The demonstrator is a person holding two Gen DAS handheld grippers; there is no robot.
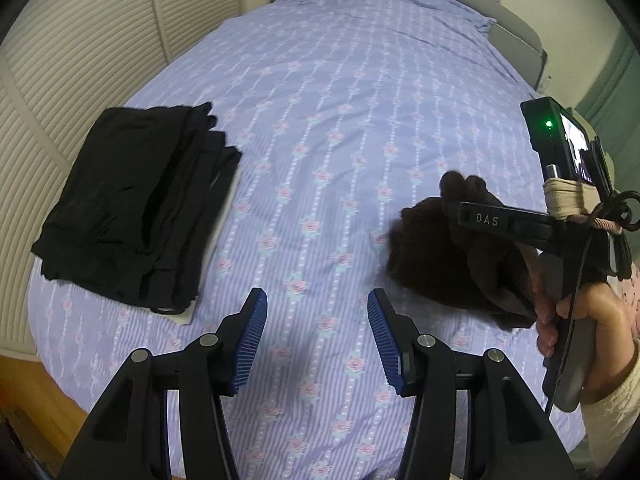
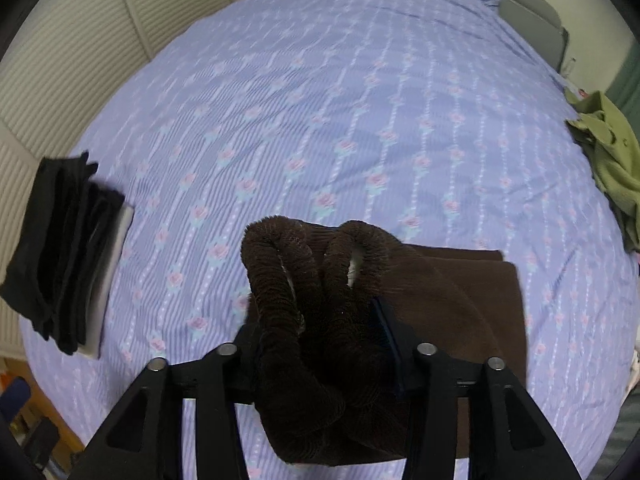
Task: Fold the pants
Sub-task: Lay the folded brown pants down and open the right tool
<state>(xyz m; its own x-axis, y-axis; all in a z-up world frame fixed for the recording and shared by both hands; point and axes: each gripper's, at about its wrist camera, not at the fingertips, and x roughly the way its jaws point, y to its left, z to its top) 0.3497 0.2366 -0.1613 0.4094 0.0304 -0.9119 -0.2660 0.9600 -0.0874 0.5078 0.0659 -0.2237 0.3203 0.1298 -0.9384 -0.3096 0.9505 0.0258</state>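
Note:
Brown ribbed pants (image 2: 320,320) are bunched between my right gripper's fingers; the rest drapes down onto the bed as a flat folded panel (image 2: 480,296). My right gripper (image 2: 320,344) is shut on the brown pants at their waistband and holds them above the bed. In the left wrist view the right gripper (image 1: 452,196) shows at the right with the pants (image 1: 448,264) hanging from it. My left gripper (image 1: 317,332) is open and empty, low over the bed, left of the pants.
The bed has a lilac flowered sheet (image 1: 340,100). A stack of folded black garments (image 1: 132,208) lies at the bed's left edge, also in the right wrist view (image 2: 64,256). A crumpled green garment (image 2: 608,160) lies at the right edge. Louvred wardrobe doors (image 1: 80,40) stand to the left.

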